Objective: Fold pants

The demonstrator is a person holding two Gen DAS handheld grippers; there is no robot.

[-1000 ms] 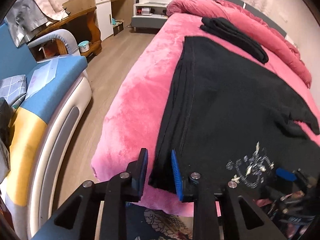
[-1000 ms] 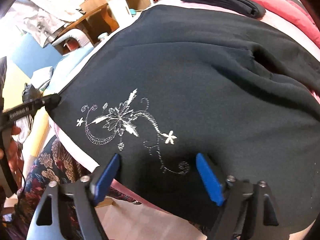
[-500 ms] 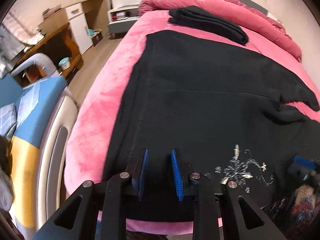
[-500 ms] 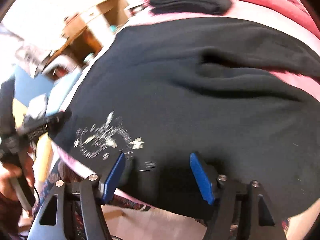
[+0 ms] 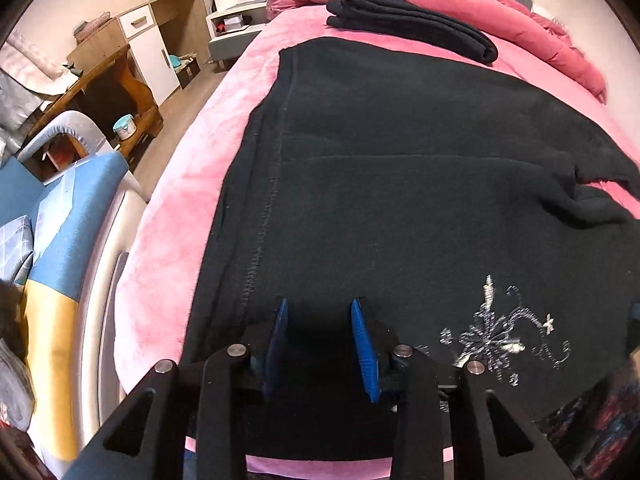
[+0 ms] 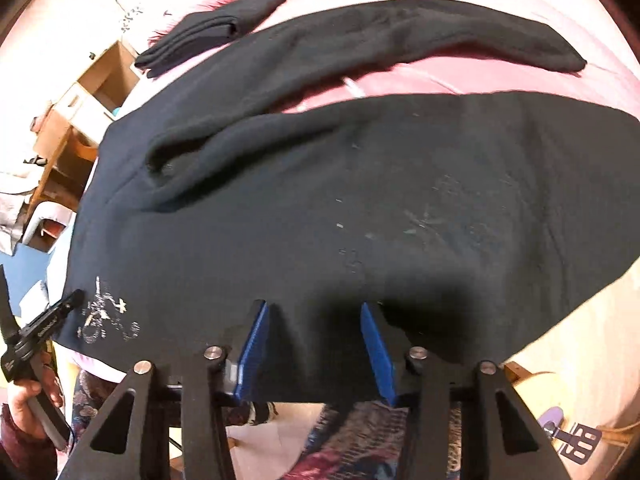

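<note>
Black pants [image 5: 400, 184] lie spread flat on a pink bed [image 5: 192, 168], with a silver flower embroidery [image 5: 496, 332] near the front hem. My left gripper [image 5: 320, 312] is open, its blue pads over the near edge of the pants, left of the embroidery. My right gripper [image 6: 316, 316] is open, its pads over the near edge of the pants [image 6: 320, 184] further right. The two legs split apart at the far right in the right wrist view. The left gripper also shows in the right wrist view [image 6: 72, 300], at the embroidered corner.
A folded black garment [image 5: 412, 32] lies at the back of the bed by a rolled pink duvet [image 5: 520, 20]. A blue and yellow sofa [image 5: 60, 248] stands close on the left, with wooden furniture [image 5: 120, 72] beyond it. A patterned rug [image 6: 344, 456] lies below the bed edge.
Both grippers have moved to the right along the near edge of the pants and closer in. The left gripper's jaws have opened wider. The right gripper has passed the embroidery.
</note>
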